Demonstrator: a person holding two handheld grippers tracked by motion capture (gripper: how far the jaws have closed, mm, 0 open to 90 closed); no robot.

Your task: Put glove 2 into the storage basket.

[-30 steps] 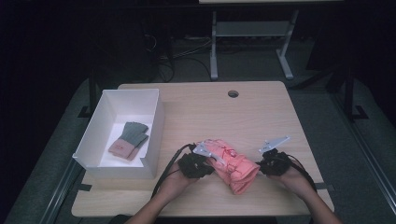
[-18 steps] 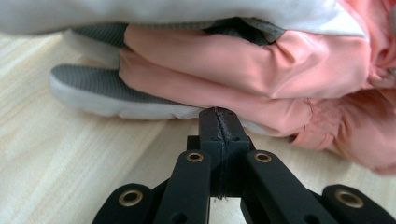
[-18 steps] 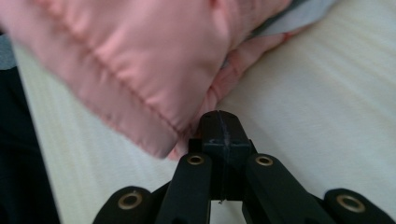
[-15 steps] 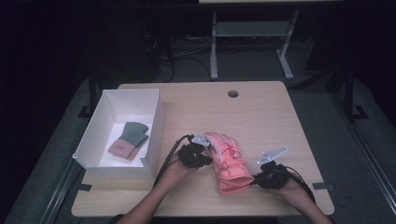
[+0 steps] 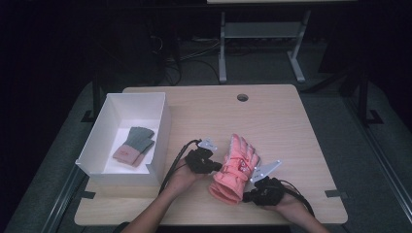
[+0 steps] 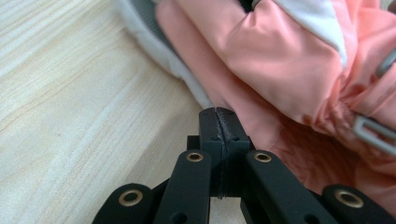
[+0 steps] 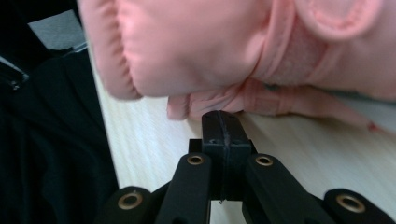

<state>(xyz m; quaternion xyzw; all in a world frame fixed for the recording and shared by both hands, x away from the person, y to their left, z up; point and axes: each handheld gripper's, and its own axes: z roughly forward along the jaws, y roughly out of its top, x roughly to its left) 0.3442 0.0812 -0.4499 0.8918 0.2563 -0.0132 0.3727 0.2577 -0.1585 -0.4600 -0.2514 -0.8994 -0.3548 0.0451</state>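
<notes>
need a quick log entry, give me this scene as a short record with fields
work surface: wooden table
main item: pink ski glove, flat, cuff toward the person
left gripper: jaws shut, tips at the glove's side
right gripper: jaws shut, tips by the cuff
container: white box, left of the glove
box contents: grey-and-pink knit gloves

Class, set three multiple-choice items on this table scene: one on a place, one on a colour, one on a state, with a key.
1. Where does the small grey glove lie?
A. inside the white box
B. on the floor
C. on the pink glove

2. What colour is the big glove between the grippers?
A. blue
B. pink
C. black

3. How do the left gripper's jaws stand?
A. wide open
B. shut
C. clamped around the box wall

Key: 1 A, it rests on the box floor; 2 B, salmon-pink fabric; 3 B, both pads meet with nothing between.
</notes>
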